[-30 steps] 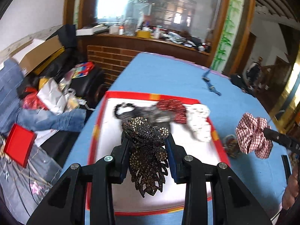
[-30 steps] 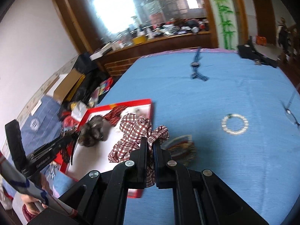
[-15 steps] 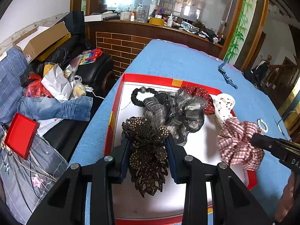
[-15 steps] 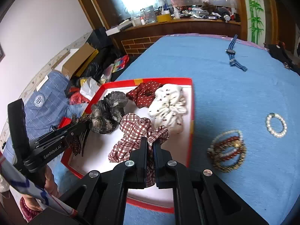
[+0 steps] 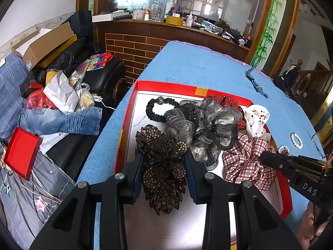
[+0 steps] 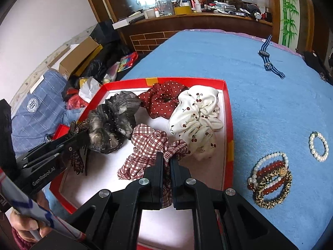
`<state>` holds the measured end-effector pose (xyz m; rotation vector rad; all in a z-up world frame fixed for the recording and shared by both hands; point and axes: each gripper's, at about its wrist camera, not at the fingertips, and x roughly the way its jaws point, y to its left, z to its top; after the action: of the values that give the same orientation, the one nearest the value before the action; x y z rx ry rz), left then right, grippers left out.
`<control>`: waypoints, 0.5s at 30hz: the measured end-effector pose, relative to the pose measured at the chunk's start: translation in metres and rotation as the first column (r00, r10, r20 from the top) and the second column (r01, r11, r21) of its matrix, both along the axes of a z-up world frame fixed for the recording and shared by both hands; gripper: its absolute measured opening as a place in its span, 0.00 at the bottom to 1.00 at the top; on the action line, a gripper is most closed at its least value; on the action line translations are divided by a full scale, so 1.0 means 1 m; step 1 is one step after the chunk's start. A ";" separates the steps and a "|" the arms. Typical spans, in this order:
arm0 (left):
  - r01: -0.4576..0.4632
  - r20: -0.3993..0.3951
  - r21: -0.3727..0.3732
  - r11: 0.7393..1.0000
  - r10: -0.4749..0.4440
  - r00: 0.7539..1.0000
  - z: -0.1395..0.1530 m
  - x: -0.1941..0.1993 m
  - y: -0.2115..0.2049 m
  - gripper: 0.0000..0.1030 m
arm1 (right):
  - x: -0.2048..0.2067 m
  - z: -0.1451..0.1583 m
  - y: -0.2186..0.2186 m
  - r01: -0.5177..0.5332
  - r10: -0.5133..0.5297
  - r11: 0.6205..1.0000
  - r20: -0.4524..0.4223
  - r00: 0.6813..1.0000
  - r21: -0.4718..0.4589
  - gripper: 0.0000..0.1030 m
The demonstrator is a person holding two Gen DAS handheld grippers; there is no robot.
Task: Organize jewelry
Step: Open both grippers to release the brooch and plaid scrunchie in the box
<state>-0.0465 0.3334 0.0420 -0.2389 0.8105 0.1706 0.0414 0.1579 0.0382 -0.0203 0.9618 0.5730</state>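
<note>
Hidden or unclear: the near edge of the red tray (image 6: pixel 228 112) is cut off behind the gripper bodies in both wrist views. The lower part of the brown rhinestone hair clip (image 5: pixel 164 166) overlaps the white tray floor, and it cannot be told whether the clip touches it. In the right wrist view most of the clip is covered by the left gripper (image 6: pixel 77 143); only its beaded ends show. The person's hands appear only as partial fingers at the frame corners.

Surface and room: the tray sits on a blue cloth-covered table (image 6: pixel 260 95). Beyond the table's far end stands a brick-fronted wooden counter (image 5: pixel 145 37) crowded with bottles and boxes. To the left of the table lies a pile of bags, jeans and cardboard boxes.

Grippers: the left gripper (image 5: pixel 164 162) is clamped on the hair clip above the tray's left half. The right gripper (image 6: pixel 166 162) is pinched tight on a red plaid scrunchie (image 6: pixel 149 145) above the tray's middle.

Surroundings: in the tray lie a grey sheer scrunchie (image 6: pixel 114 120), a red dotted scrunchie (image 6: pixel 162 100), a white cherry-print scrunchie (image 6: pixel 195 114) and a black hair tie (image 5: pixel 154 110). On the cloth right of the tray are a stack of bracelets (image 6: pixel 270 179), a pearl bracelet (image 6: pixel 318 143) and, further off, a striped watch (image 6: pixel 268 58).
</note>
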 end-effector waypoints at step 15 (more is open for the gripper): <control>0.002 0.020 0.001 1.000 -0.002 1.000 0.009 -0.004 -0.004 0.40 | -0.002 0.005 -0.005 -0.013 0.014 1.000 -0.016 1.000 0.024 0.15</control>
<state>-0.0509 0.3295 0.0507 -0.2385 0.7906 0.1660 0.0391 0.1531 0.0429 -0.0012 0.9707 0.5978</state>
